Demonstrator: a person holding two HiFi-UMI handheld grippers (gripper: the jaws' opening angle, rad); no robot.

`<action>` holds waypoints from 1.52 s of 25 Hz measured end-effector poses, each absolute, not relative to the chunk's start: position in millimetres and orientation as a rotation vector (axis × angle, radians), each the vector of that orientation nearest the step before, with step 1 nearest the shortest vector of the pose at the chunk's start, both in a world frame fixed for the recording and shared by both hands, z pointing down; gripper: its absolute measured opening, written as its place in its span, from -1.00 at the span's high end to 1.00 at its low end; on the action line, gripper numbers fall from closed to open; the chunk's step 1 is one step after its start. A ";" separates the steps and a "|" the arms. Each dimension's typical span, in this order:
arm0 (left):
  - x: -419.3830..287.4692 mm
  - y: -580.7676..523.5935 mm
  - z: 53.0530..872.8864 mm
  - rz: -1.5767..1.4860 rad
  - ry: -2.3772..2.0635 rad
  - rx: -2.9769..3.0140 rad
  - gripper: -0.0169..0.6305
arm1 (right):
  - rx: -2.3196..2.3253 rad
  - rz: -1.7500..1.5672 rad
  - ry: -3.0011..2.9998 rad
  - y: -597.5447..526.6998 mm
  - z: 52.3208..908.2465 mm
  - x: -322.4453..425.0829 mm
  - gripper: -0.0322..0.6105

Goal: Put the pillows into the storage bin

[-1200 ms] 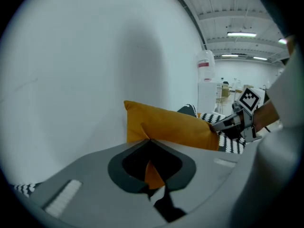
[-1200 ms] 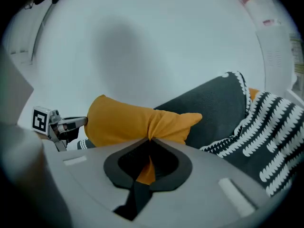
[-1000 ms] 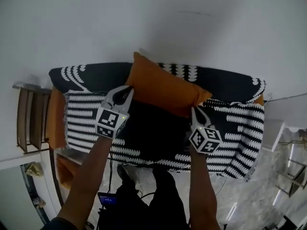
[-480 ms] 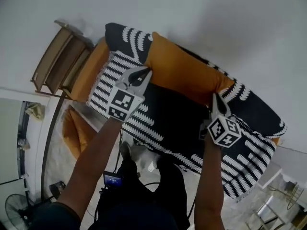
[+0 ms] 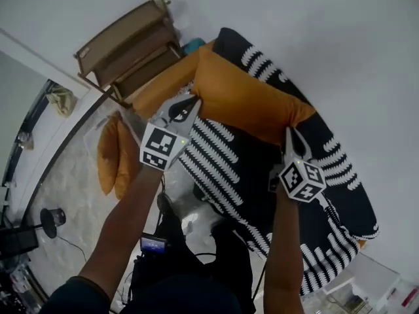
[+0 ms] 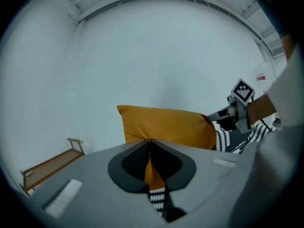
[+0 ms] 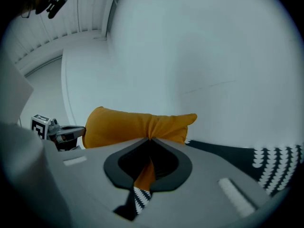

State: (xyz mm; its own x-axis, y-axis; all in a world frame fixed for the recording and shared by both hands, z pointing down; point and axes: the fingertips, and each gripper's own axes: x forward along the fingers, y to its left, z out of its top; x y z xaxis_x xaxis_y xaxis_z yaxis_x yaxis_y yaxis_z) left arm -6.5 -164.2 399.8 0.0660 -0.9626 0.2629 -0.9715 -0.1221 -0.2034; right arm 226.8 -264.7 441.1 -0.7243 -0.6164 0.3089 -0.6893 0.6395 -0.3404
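An orange pillow (image 5: 245, 100) hangs above black-and-white sofa (image 5: 229, 159) against white wall (image 5: 340, 38).

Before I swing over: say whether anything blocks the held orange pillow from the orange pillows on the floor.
Nothing visible blocks it. The orange fabric pillow, clamped by the left hand-held gripper and right hand-held gripper, hangs above the black-and-white patterned sofa; the orange floor pillows lie past its orange end, the wooden rack aside.

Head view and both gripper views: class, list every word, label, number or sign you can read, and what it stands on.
No readable words or numbers anywhere.
Left marker cube: black-and-white square pattern, no letters.
Right marker cube: the same.
Small lit screen at the person's waist: too small to read.
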 end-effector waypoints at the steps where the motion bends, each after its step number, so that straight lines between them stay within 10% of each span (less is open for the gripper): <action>1: -34.2 -151.0 399.5 0.510 -2.090 2.239 0.93 | 1.046 0.652 -2.698 -257.1 438.3 197.2 0.84; 19: -448.6 189.3 463.6 0.282 -2.525 1.387 0.93 | 0.198 0.440 -2.679 -37.8 478.5 -323.8 0.84; 38: -581.8 500.1 653.1 -0.128 -2.595 0.609 0.92 | -0.434 0.052 -2.454 247.2 646.6 -639.8 0.84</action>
State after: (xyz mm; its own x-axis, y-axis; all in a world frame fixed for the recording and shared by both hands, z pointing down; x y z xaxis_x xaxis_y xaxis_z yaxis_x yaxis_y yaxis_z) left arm -581.8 500.1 653.1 -0.7919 -0.4413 0.4221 -0.3975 0.8972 0.1924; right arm -639.8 247.2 646.6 -0.7424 0.3205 0.5883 0.2952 0.9448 -0.1422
